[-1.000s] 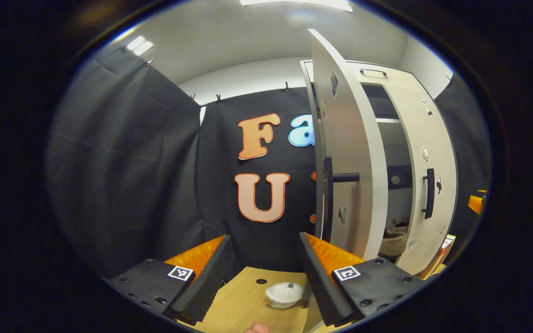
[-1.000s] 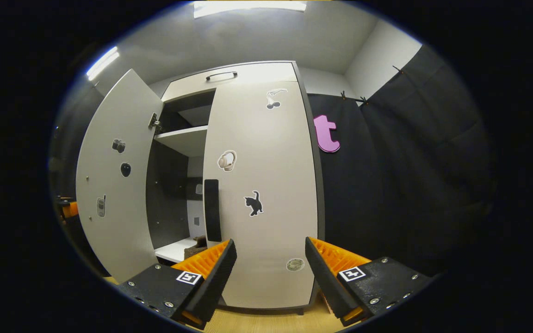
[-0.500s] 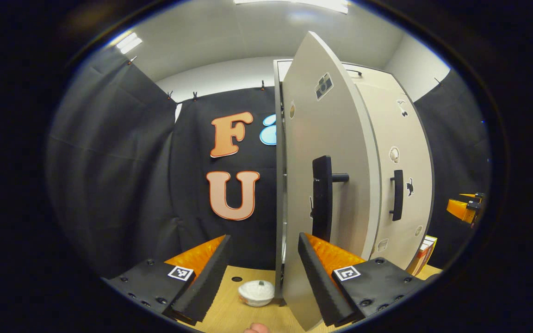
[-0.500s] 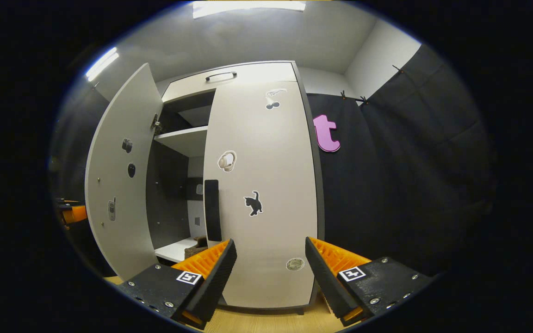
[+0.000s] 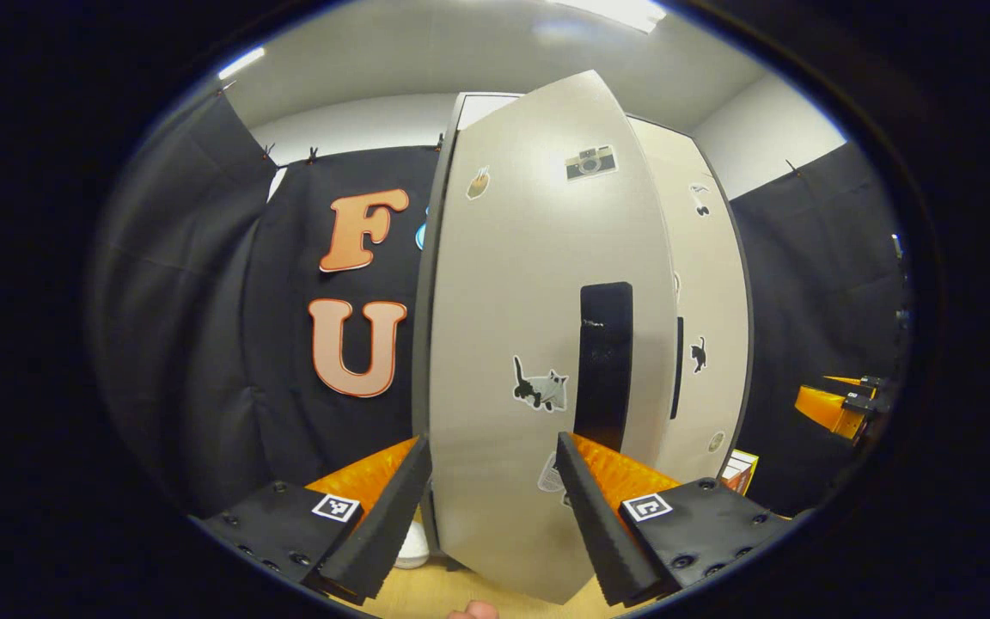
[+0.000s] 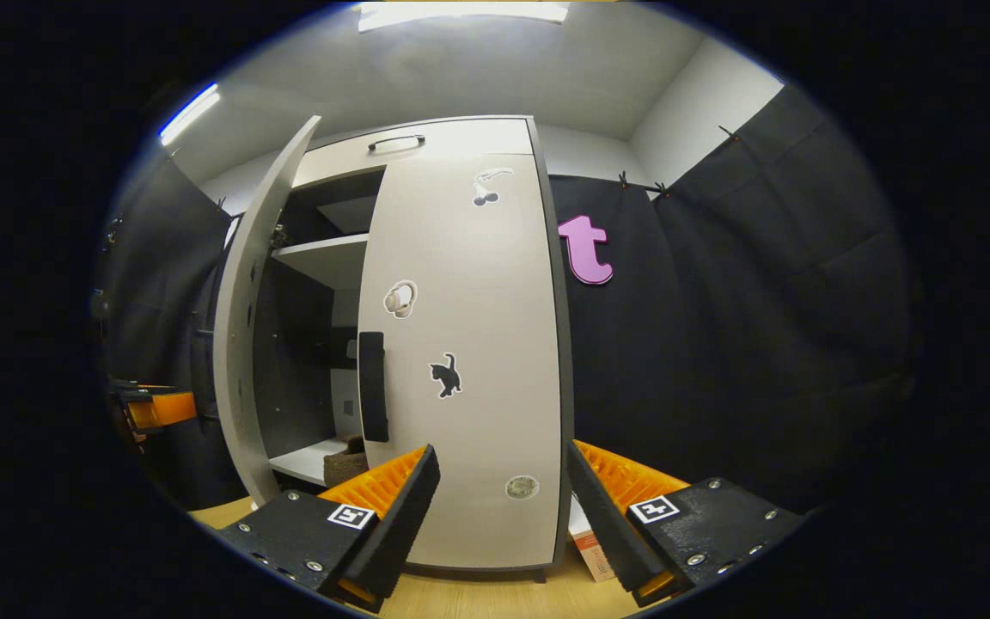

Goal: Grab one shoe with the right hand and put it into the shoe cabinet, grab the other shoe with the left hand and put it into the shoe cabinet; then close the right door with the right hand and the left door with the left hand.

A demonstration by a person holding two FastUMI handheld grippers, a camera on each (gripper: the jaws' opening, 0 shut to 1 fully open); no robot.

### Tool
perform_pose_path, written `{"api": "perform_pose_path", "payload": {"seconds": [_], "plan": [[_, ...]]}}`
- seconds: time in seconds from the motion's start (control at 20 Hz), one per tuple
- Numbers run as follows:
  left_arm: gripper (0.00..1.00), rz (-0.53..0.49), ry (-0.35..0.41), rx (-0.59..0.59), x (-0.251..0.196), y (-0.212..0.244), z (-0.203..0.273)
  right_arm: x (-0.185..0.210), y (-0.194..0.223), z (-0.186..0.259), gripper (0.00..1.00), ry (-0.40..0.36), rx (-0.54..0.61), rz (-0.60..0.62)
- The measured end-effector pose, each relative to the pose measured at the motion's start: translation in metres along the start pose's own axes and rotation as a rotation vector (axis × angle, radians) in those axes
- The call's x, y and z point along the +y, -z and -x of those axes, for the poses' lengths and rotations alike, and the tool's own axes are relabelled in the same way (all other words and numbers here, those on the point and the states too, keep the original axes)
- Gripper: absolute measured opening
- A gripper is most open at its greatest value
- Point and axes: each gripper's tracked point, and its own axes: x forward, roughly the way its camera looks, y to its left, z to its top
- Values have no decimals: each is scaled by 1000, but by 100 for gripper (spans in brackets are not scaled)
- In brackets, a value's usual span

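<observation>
The shoe cabinet (image 6: 426,146) stands ahead with its right door (image 6: 478,284) shut. Its left door (image 6: 241,344) is ajar, edge-on in the right gripper view. A brown shoe (image 6: 345,460) lies on the bottom shelf inside. In the left gripper view the left door (image 5: 512,309) faces me close up, its black handle (image 5: 605,361) just above my right finger. My left gripper (image 5: 491,443) is open, with the door's front right behind its fingers; I cannot tell if they touch. My right gripper (image 6: 502,450) is open before the right door, holding nothing.
A white round object (image 5: 413,546) lies on the wooden floor (image 5: 478,593) by the left door's foot. A box (image 6: 594,546) leans at the cabinet's right foot. Black cloth hangs on both sides. The other gripper (image 5: 839,404) hovers at the right.
The left door has swung from wide open to nearly shut, and my left gripper has followed round to face its front. The right gripper has shifted slightly; the right door stays shut.
</observation>
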Motion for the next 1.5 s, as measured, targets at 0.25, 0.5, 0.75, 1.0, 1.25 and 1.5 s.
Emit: {"api": "perform_pose_path", "payload": {"seconds": [0.25, 0.5, 0.75, 1.0, 1.25, 1.5], "plan": [[95, 8, 45, -20, -26, 3, -24, -11, -3, 3, 92, 26, 5, 9], [93, 19, 82, -14, -44, 7, -46, -17, -6, 5, 92, 40, 1, 20], [96, -12, 96, -13, -55, 9, -64, -24, -5, 4, 92, 53, 3, 25], [99, 43, 99, 10, -63, 15, -89, -32, -5, 4, 92, 71, 2, 20], [96, 15, 90, 9, -68, 18, -105, -36, -5, 1, 92, 78, 3, 21], [96, 16, 82, -1, -69, 18, -116, -35, -5, 3, 92, 74, 7, 23]]}}
